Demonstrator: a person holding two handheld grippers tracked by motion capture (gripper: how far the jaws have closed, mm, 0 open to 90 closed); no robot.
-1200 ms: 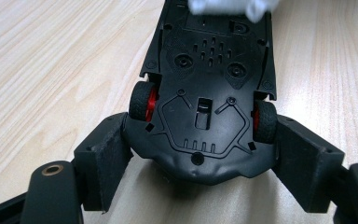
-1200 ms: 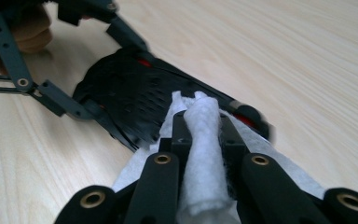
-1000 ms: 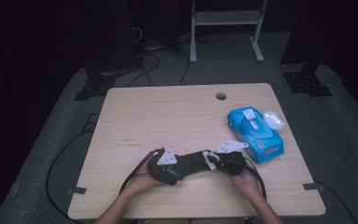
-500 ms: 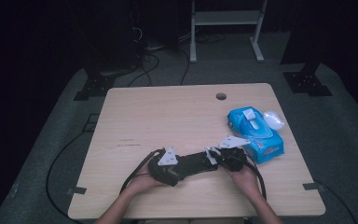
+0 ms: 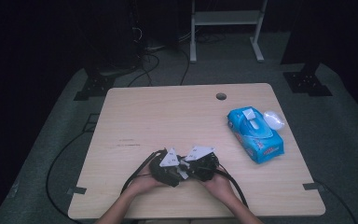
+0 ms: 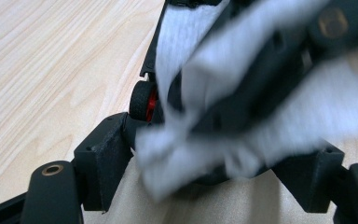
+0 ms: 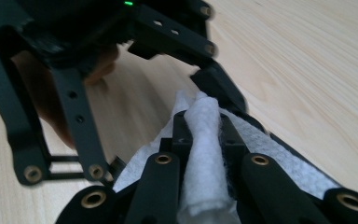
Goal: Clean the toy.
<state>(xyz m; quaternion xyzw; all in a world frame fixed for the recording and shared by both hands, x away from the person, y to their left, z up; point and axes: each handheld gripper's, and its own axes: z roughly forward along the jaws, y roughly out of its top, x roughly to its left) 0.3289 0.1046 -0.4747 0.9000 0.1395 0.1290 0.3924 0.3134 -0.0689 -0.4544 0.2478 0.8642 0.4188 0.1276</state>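
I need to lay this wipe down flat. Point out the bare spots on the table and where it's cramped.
The widest bare patch of the table runs from its left edge across to the cable hole, beyond both tools. A narrower strip lies between the right tool and the blue wipes pack. It is cramped at the near edge, where the left tool meets the right around the white wipe.

No lettering on the blue wipes pack point(image 5: 255, 134) is legible.
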